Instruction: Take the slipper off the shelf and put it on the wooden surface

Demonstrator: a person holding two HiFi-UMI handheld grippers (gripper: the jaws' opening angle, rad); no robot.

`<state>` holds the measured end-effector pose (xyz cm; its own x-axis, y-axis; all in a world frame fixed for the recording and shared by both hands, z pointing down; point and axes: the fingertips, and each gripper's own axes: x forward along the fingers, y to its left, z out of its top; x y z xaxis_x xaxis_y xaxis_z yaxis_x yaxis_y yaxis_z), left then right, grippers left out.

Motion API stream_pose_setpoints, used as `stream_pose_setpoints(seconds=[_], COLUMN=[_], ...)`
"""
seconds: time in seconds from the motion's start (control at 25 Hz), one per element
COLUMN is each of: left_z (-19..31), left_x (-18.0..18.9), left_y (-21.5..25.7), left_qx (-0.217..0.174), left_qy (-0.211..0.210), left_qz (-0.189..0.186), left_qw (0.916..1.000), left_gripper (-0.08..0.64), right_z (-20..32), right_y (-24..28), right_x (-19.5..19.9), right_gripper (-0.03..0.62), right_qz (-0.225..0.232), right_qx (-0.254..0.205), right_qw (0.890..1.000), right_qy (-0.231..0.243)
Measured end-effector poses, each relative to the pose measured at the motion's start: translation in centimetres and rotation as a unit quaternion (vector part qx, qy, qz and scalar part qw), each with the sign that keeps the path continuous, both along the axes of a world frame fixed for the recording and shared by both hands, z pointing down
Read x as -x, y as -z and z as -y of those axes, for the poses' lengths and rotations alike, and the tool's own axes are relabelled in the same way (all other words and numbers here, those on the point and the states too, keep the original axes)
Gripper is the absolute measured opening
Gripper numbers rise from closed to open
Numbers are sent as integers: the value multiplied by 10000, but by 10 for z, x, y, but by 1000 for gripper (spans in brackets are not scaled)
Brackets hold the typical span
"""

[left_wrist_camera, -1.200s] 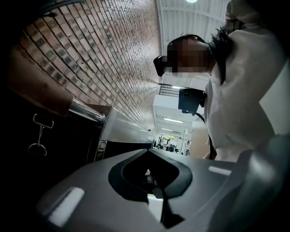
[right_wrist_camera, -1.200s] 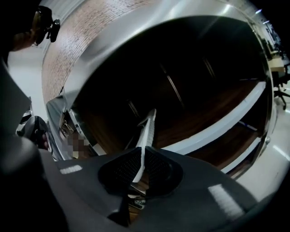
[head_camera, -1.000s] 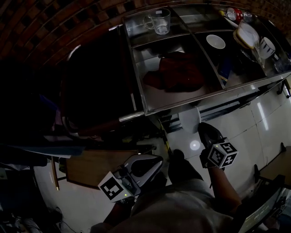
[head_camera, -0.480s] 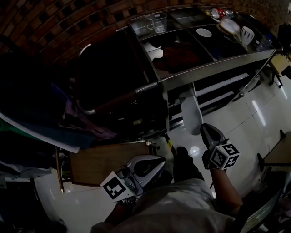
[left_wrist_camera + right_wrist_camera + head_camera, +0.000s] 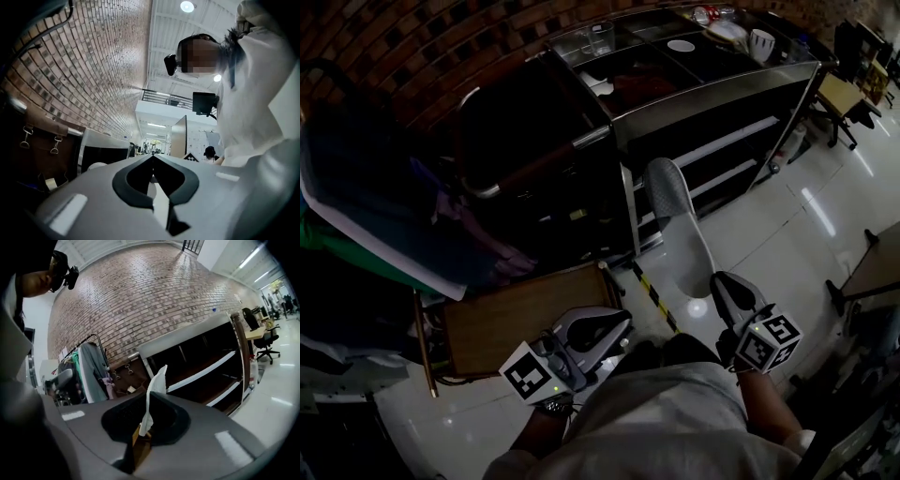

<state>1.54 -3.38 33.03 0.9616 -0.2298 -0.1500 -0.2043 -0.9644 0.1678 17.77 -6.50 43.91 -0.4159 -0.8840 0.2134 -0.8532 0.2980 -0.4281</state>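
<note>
The white slipper [image 5: 677, 223] hangs over the shiny floor in front of the steel shelf [image 5: 717, 86], pinched at its near end by my right gripper [image 5: 719, 281]. In the right gripper view the slipper [image 5: 153, 397] stands edge-on between the shut jaws, with the shelf [image 5: 197, 357] behind it. The wooden surface [image 5: 511, 317] lies low at the left of the slipper. My left gripper [image 5: 622, 322] hovers by that surface's right edge. It points up in the left gripper view, where the left gripper [image 5: 152, 158] is shut and holds nothing.
A dark trunk with a metal rail [image 5: 534, 169] stands left of the shelf, and clothes [image 5: 384, 216] hang further left. A glass mug [image 5: 600, 37] and a bowl [image 5: 681, 45] sit on the shelf top. Yellow-black tape [image 5: 653, 298] marks the floor. A desk [image 5: 844, 92] stands far right.
The shelf has slid up and away in the head view. The slipper has come out from under it, held in the right gripper. The wooden surface has come more into view.
</note>
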Motion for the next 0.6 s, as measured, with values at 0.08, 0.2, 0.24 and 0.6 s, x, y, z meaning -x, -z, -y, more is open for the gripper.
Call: stream_pose_setpoints(seconds=[0.08,0.2,0.24,0.6], left_z=[-11,-32,-41,-131], left_x=[0,0,1,12], left_y=[6,15,19,18], left_qx=[-117,-226,-245,-175], left_qy=[2,40,55,483], left_qz=[13,4,-11,323], left_qw=[9999,9997,9997,9982], left_gripper=[0,0,0,0], right_z=[-27,-64,-75,-162], right_y=[12,32,39,71], right_x=[-3,-6,-5,36], right_gripper=[23,23,23,23], right_qz=[29,36,73,-79], right_qx=[-98,-251,-305,-756], right_qw=[9999,9996,9994,9954], right_qy=[-51,-125,-125,589])
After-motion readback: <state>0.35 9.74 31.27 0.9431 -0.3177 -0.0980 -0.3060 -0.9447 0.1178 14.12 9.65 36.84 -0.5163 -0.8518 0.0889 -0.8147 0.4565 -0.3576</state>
